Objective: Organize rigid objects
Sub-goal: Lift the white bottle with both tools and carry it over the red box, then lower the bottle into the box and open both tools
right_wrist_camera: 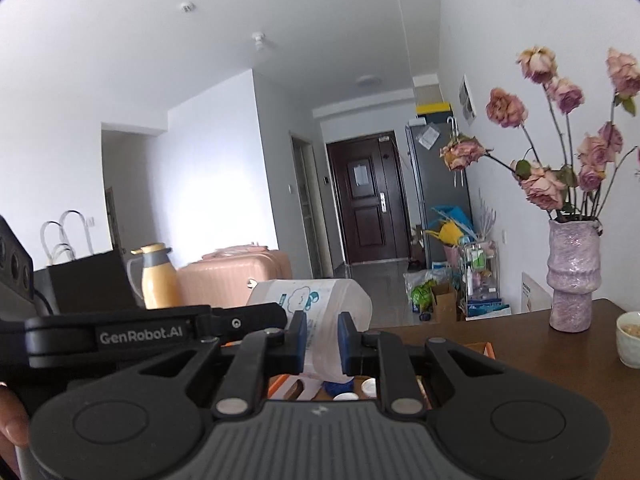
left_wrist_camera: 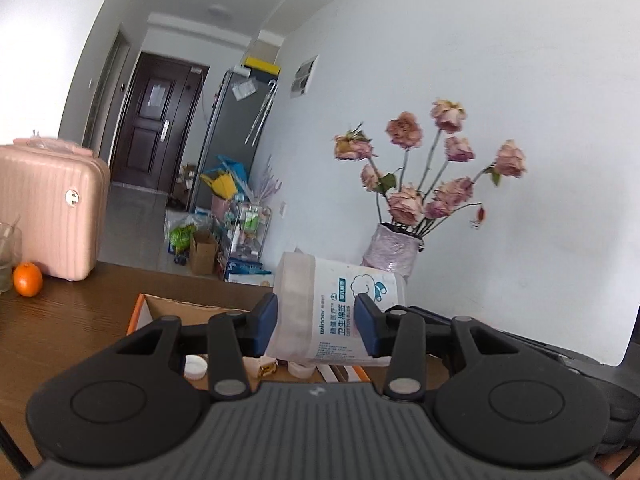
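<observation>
A clear plastic tub of cotton buds [left_wrist_camera: 340,304] with a white and teal label hangs on its side above an open cardboard box with an orange rim [left_wrist_camera: 140,308]. My left gripper [left_wrist_camera: 316,314] is shut on the tub's body, blue pads pressing either side of the label. In the right wrist view the same tub [right_wrist_camera: 316,300] is clamped at its clear end by my right gripper [right_wrist_camera: 323,338], also shut. The left gripper's black finger [right_wrist_camera: 256,320] reaches in from the left. Small white caps [right_wrist_camera: 370,387] lie in the box [right_wrist_camera: 486,347] below.
On the brown table [left_wrist_camera: 72,320] stand a pink suitcase [left_wrist_camera: 52,208], an orange [left_wrist_camera: 27,279], a glass [left_wrist_camera: 8,256], a purple vase of dried roses [right_wrist_camera: 572,276] and a small bowl [right_wrist_camera: 629,338]. A yellow flask [right_wrist_camera: 158,276] and black bag [right_wrist_camera: 88,280] stand at left.
</observation>
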Available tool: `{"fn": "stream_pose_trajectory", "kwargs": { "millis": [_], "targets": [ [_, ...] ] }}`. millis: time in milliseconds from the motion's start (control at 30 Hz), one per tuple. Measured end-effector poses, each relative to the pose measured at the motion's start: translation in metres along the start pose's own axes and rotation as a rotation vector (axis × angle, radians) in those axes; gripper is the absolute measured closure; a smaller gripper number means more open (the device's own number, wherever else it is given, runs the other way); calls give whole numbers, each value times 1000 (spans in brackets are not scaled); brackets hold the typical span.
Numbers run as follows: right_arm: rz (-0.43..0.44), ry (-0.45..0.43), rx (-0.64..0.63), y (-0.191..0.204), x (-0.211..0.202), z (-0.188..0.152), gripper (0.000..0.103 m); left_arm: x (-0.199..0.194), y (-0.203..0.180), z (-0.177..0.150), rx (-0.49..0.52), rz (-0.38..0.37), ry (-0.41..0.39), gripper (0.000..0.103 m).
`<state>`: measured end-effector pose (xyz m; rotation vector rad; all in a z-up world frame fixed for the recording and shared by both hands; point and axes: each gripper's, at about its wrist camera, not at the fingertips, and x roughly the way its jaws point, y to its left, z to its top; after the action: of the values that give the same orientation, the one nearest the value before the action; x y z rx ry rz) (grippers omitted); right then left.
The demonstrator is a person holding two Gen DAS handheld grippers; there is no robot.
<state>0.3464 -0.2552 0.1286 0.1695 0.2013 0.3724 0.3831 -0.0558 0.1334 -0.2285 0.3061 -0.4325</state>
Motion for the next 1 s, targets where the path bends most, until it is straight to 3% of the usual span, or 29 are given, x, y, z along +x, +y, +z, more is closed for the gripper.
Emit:
{"fn": "stream_pose_trajectory", "kwargs": {
  "millis": [233,567,733,1000],
  "targets": [
    [-7,158,90,-37,78,-4,87,76,43,-12,-100,30,138,61],
    [-34,412,306,-96,158,-64,87,146,87,-68,-218,63,338,61],
    [-56,486,302,-103,173,-87,85,164,98,-88,-246,78,417,61],
    [-79,508,304,-105,182,-100,84,169,95,-92,-211,72,423,57]
  ]
}}
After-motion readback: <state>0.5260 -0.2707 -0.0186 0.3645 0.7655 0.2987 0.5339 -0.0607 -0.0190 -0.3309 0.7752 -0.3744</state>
